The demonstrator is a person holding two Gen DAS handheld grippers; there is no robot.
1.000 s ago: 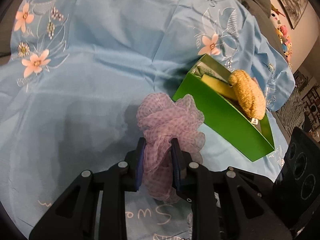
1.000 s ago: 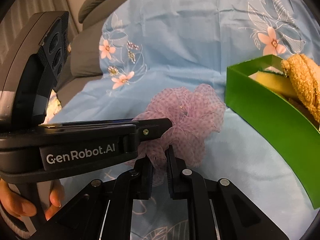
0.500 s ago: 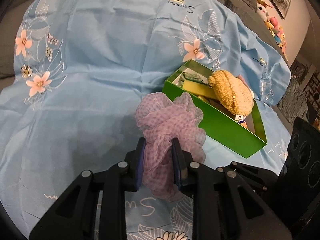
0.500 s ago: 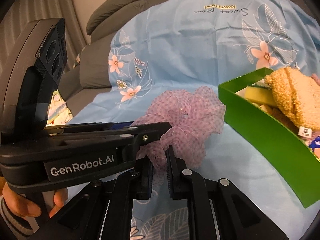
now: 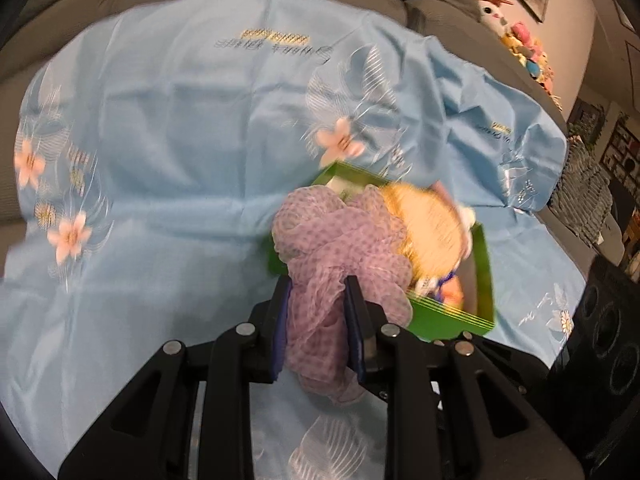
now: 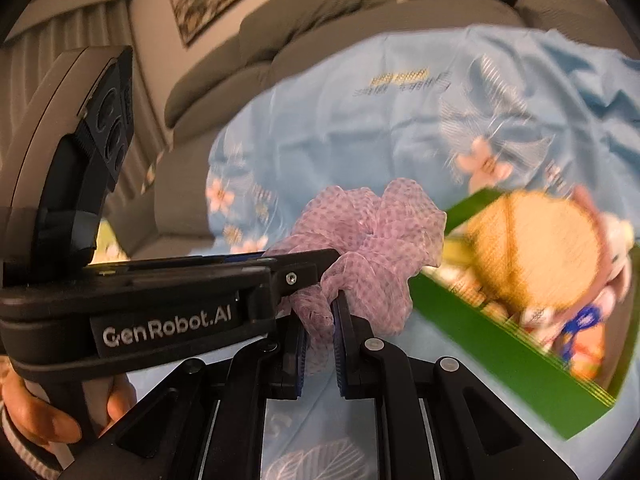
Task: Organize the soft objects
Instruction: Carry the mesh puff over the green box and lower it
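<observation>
Soft, even indoor lighting in both fisheye views; motion blur smears the green box (image 5: pixel 482 276) contents, and dark vignetting rings the curved edges.

Both of the 2 views are close fisheye looks along gripper fingers, angled down over a blue floral cloth (image 5: pixel 192 152) toward a grey sofa back at the top of the frame. The left wrist view has its own left gripper (image 5: pixel 318 320) at bottom centre. The right wrist view sits lower, with the right gripper (image 6: pixel 318 344) at bottom centre. Both share the purple mesh pouf (image 5: pixel 340 240) at centre and the green box (image 6: pixel 500 356) to its right.
</observation>
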